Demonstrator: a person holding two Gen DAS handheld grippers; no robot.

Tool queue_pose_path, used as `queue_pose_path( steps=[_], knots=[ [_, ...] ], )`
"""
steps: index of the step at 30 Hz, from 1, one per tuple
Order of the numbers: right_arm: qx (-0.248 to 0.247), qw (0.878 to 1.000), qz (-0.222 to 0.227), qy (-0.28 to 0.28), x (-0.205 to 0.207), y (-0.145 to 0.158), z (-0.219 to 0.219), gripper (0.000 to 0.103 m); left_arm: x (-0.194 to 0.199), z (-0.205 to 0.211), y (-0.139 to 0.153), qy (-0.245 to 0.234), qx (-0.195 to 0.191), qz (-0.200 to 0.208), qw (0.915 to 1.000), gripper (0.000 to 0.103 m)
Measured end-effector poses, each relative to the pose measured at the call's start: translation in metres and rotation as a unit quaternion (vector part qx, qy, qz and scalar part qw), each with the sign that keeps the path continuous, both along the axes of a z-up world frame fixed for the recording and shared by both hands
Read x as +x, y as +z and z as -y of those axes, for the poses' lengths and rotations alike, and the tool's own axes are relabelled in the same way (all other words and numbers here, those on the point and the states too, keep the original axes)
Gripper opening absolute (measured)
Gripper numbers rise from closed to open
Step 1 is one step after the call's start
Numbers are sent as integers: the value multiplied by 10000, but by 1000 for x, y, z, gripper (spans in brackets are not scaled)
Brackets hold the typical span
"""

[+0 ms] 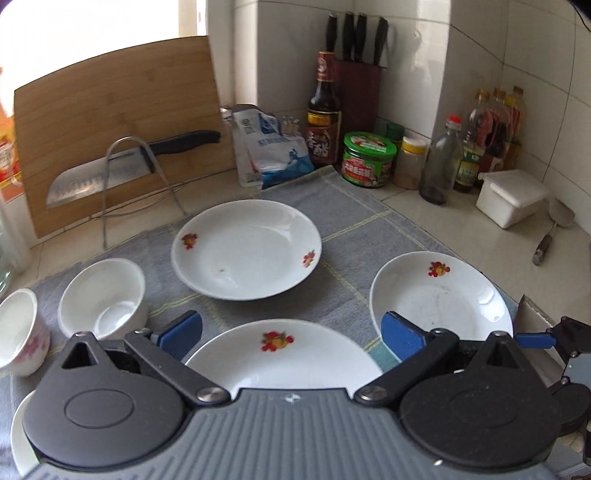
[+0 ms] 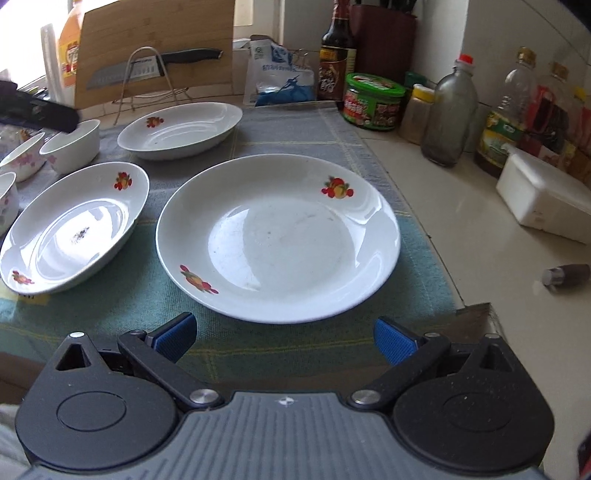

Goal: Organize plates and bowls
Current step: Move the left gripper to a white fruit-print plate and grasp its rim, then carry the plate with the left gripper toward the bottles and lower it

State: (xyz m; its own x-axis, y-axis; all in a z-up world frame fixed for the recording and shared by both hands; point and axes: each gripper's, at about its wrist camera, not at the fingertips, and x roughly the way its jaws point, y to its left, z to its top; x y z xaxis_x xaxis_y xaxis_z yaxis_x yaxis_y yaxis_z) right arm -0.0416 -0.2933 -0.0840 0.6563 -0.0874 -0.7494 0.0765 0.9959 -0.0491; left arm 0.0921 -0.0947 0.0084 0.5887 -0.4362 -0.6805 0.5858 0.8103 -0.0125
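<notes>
Both grippers, left [image 1: 291,334] and right [image 2: 283,338], hang released, ribbed blue pads spread wide over a woven checked cloth [image 2: 303,125]. A glossy round plate [image 2: 277,236] sits at the right gripper's twelve o'clock, apparently untouched. Two deeper fruit-printed dishes [image 2: 72,229] lie around ten o'clock.

Left wrist: low over the cloth [image 1: 354,236], facing the tiled corner, near plate [image 1: 284,354] close under the lens.
Right wrist: further right, low at the counter's front edge, facing the same back wall, right plate [image 2: 277,236] close ahead.
Shared: far plate [image 1: 246,249] [image 2: 177,129], cutting board [image 1: 114,122] [image 2: 155,33], green jar [image 1: 369,158] [image 2: 373,101].
</notes>
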Motion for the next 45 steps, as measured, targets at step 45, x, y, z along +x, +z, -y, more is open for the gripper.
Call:
queue_pose_path(
  steps=[45],
  knots=[
    [76, 9927, 458, 1115, 15, -20, 28, 103, 94, 176, -77, -3050, 1186, -1974, 9241, 71]
  ],
)
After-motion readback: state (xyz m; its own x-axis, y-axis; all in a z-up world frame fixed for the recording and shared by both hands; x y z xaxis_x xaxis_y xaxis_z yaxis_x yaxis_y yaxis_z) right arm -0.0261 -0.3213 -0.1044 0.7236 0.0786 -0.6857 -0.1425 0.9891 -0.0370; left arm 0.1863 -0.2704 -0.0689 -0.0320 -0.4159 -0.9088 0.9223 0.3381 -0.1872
